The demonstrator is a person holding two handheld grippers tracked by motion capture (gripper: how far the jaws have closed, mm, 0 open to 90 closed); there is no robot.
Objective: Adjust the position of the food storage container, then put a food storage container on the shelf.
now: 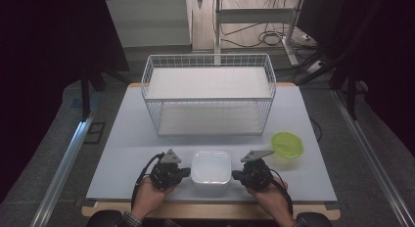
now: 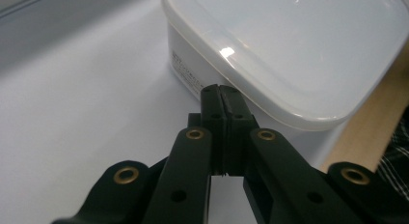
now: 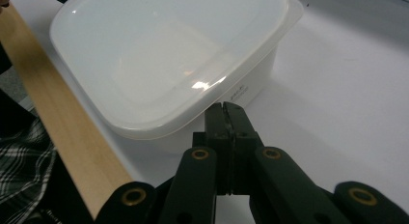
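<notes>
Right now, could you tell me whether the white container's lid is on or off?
On: the translucent lid sits flat over the white container, its rim overhanging the walls all round.

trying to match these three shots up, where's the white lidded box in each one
High view: the white box sits near the table's front edge, between the left gripper and the right gripper.
Left gripper view: upper right, just beyond the shut jaws.
Right gripper view: upper left, just beyond the shut jaws.
Shared landmark: the wooden table edge beside the box.
</notes>
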